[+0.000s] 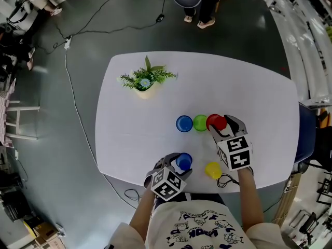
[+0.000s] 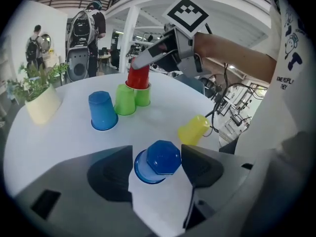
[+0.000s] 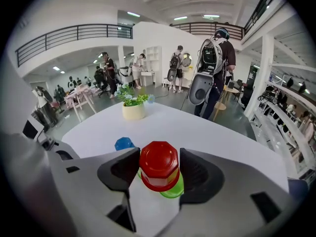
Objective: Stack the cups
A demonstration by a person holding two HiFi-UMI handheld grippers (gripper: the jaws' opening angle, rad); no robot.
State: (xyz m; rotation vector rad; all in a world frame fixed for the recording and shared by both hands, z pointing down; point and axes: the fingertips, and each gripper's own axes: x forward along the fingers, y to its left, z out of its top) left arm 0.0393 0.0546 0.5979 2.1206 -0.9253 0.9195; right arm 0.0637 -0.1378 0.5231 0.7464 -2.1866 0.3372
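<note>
An upside-down blue cup (image 2: pixel 158 161) stands near the table's front edge between the jaws of my left gripper (image 2: pixel 157 166), which are open beside it. In the head view this cup (image 1: pixel 183 161) is just ahead of the left gripper (image 1: pixel 179 166). My right gripper (image 3: pixel 159 169) is shut on an upside-down red cup (image 3: pixel 159 166) that sits on top of a green cup (image 3: pixel 175 187). The red cup (image 1: pixel 216 122) ends a row with a green cup (image 1: pixel 200 122) and a second blue cup (image 1: pixel 184 123). A yellow cup (image 1: pixel 212 169) lies on its side between the grippers.
A potted plant (image 1: pixel 146 82) stands at the far left of the white table (image 1: pixel 244 87). A person (image 1: pixel 202 4) with a machine stands beyond the far edge. Cables run across the floor at left, and a black cable (image 1: pixel 225 180) lies by the yellow cup.
</note>
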